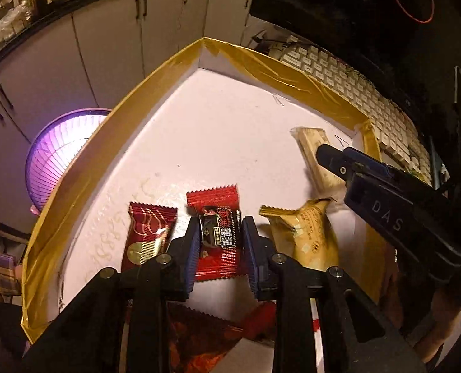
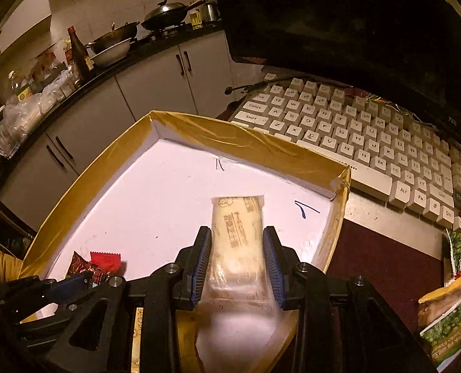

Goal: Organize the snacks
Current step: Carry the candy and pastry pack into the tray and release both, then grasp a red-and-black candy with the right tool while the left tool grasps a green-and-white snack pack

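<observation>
The right gripper point(image 2: 237, 267) is straddling the pale snack bar point(image 2: 237, 236) lengthwise near the tray's point(image 2: 199, 127) right edge, fingers spread, not yet clenched, while the left gripper point(image 1: 219, 248) is bracketing the red packet point(image 1: 216, 227) likewise.

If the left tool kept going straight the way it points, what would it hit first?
The left tool already straddles the red candy packet. Beyond it lies bare tray floor, then probably the gold-taped tray wall, though depth is unclear.
</observation>
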The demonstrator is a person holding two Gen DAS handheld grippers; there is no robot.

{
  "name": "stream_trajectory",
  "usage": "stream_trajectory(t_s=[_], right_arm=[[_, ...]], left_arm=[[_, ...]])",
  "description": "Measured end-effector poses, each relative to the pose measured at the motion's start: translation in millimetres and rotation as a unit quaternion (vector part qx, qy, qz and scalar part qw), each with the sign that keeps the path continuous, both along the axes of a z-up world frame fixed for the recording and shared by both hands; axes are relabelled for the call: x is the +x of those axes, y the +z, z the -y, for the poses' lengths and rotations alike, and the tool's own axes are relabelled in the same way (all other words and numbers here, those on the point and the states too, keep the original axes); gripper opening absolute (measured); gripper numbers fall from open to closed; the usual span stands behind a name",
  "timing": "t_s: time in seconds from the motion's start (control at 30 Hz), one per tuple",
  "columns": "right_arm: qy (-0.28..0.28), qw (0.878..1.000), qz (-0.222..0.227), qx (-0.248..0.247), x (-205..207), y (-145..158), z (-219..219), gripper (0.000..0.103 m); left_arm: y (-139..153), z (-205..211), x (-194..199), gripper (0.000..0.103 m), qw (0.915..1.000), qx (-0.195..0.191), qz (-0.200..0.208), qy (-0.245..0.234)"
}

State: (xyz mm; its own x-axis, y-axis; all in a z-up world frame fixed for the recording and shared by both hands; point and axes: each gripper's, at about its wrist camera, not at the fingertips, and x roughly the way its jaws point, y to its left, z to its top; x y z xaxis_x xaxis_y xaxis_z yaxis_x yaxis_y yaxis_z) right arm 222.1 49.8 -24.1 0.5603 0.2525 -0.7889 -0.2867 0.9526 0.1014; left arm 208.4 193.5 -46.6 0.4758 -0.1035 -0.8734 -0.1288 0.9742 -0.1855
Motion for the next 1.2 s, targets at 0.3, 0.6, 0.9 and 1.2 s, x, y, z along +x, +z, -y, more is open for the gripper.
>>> stream_trajectory(t_s=[0.3,0.6,0.9,1.2], right_arm=[[-0.005,0.992,0.019,0.125,-56.5,49.5,57.2,0.080],[-0.027,0.974,0.075,0.214,-166.6,40.8,152.0,0.089],[-0.048,0.971,0.061,0.228,-202.0,23.1,223.0,0.089],[-0.213,0.962,0.048,0.162,-191.5,16.2,285.7,0.080]], left_arm=[[65.1,21.0,-59.6,0.066,0.9947,0.026,0.098,-0.014],[81.7,94.0,-142.9,0.073,0.9869,0.029,0.149,-0.053],[53.5,166.8,-137.3,0.073,0.9821,0.033,0.138,-0.124],[45.8,190.8,-125.4,0.073,0.9800,0.037,0.124,-0.151]])
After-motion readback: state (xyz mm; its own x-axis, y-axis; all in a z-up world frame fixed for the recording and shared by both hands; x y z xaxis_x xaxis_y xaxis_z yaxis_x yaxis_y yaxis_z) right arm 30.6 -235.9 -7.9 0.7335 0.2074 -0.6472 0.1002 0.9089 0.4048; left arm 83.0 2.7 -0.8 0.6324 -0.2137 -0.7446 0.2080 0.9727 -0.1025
